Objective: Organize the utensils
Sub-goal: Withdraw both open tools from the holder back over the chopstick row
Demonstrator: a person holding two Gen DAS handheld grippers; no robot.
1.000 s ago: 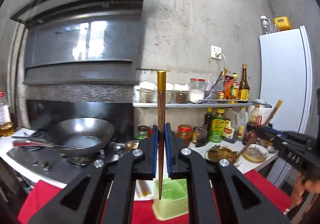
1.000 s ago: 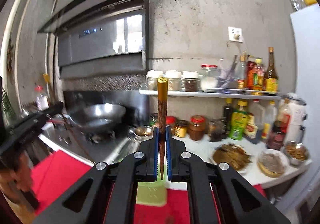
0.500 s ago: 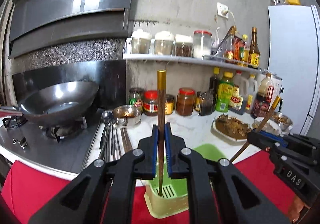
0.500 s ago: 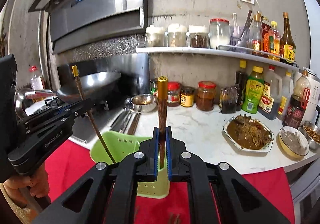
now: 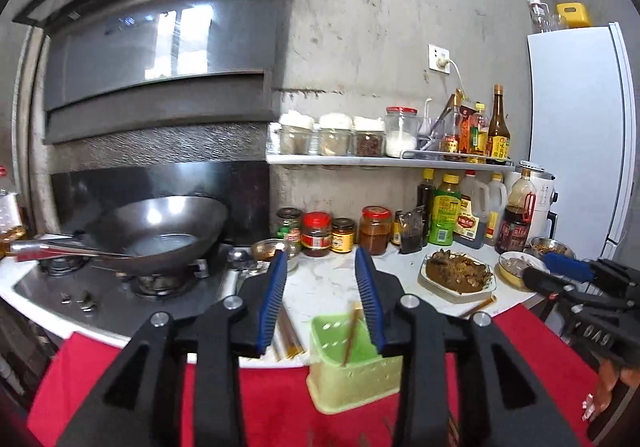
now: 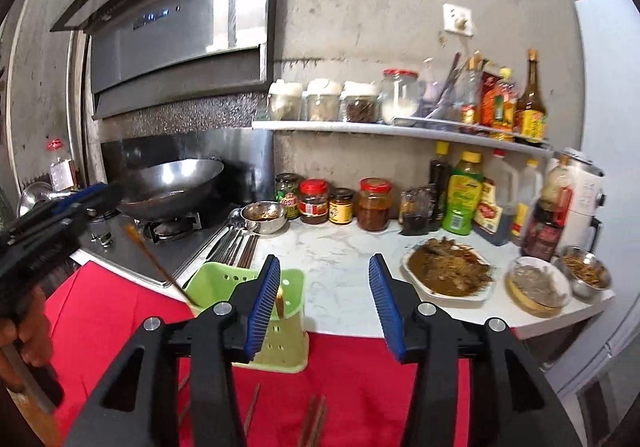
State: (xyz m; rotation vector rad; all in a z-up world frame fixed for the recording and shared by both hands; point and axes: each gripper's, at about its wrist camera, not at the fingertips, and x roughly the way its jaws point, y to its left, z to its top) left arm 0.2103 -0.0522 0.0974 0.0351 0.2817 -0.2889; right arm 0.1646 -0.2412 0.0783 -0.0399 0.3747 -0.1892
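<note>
Far left: wok (image 5: pixel 160 231) on the stove burner, handle pointing left. Just right of it on the white surface (image 6: pixel 340 251): small metal bowl (image 6: pixel 264 216) w/ brown residue, and a row of spoons/chopsticks (image 6: pixel 236 243) lying flat beside the stove edge.

Left gripper (image 5: pixel 322 287): jaws opening, blue pads apart, nothing pressed between them. A chopstick (image 5: pixel 351 331) stands tilted in the green utensil holder (image 5: pixel 352 363) below and in front of the jaws, free of both pads. Holder sits on red cloth (image 5: pixel 120 379) at the surface's front edge. In the right wrist view the same chopstick (image 6: pixel 152 259) leans out of the holder's left compartment (image 6: pixel 212 283), up toward the left gripper at frame left.

Right gripper (image 6: pixel 324 295): jaws also opening, gap wide, nothing gripped. A 2nd chopstick (image 6: pixel 280 301) is in the holder's right compartment, only its top showing just beside the left pad; contact can't tell. More chopsticks (image 6: pixel 314 423) lie on the cloth near the bottom edge.

Right: jars and sauce bottles along the wall, plate of brown food (image 6: pixel 448 271), two small bowls, white fridge (image 5: pixel 576 135).
</note>
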